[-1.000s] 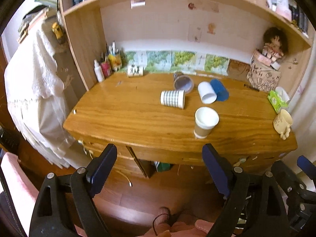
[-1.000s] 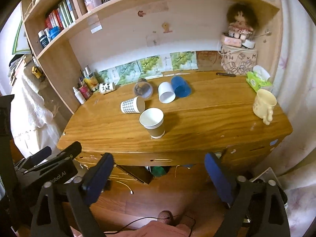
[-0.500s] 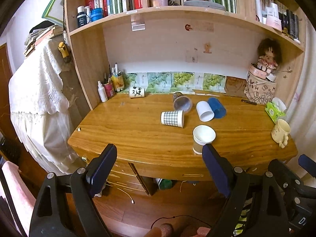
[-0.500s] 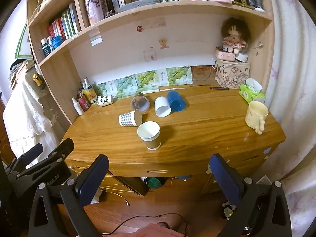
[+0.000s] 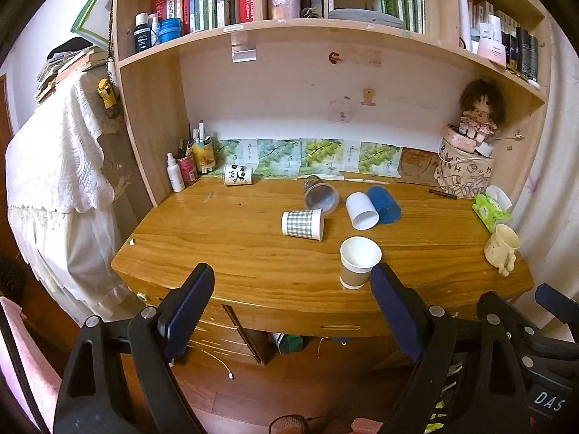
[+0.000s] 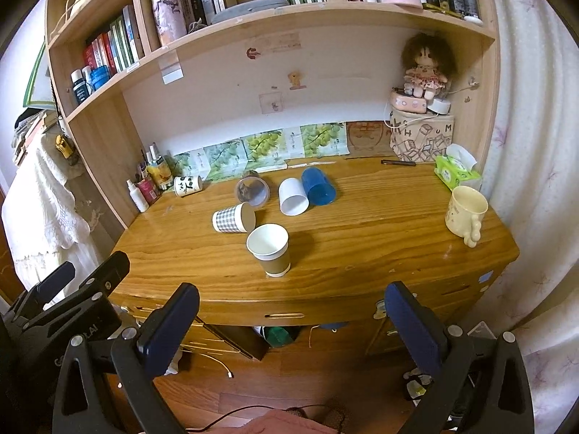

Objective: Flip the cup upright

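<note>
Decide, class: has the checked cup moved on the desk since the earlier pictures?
No. The checked cup still lies on its side beside the clear cup, behind the upright brown cup.

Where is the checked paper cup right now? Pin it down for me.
In both wrist views the checked paper cup lies on its side near the middle of the desk, just in front of the tipped clear cup and behind-left of the upright brown-sleeved cup.
</note>
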`<state>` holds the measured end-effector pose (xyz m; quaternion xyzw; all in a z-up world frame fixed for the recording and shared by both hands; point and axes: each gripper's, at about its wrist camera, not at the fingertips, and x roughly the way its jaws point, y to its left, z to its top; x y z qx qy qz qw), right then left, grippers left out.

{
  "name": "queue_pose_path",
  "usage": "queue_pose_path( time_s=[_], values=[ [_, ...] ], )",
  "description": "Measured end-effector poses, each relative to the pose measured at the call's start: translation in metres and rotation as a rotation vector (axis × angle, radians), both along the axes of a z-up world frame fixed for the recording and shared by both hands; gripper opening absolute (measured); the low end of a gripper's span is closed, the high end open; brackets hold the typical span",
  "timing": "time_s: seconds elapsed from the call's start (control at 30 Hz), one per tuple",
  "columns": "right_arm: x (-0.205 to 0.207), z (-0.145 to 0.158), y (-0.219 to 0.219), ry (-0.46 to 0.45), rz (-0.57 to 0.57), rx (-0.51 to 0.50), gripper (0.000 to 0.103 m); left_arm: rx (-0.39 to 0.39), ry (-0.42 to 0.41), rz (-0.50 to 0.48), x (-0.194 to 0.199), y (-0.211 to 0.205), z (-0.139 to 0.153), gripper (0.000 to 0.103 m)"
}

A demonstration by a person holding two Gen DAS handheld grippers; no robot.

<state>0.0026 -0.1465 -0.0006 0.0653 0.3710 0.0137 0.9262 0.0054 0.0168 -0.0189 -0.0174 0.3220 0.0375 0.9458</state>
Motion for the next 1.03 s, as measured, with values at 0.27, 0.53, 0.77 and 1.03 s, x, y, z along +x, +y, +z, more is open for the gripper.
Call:
queue_pose_path(
  time_s=[0.27,0.53,0.77,1.03],
  values=[
    [0.000,0.001,-0.002,-0.008,-0.012,-0.005,0.103,-0.015,-0.001,-0.027,0.005,-0.002,0.000,0.090],
    [0.002,0.002,-0.005,-0.015,-0.021,-0.008,0.103,-0.028,0.006,-0.044,0.009,-0.004,-0.002,0.090],
    [0.004,0.002,-0.007,-0.012,-0.024,-0.006,0.103,-0.028,0.007,-0.049,0.012,-0.006,-0.002,0.090],
    [0.004,0.002,-0.007,-0.012,-0.023,-0.007,0.103,-0.037,0.016,-0.050,0.014,-0.006,-0.004,0.090]
  ],
)
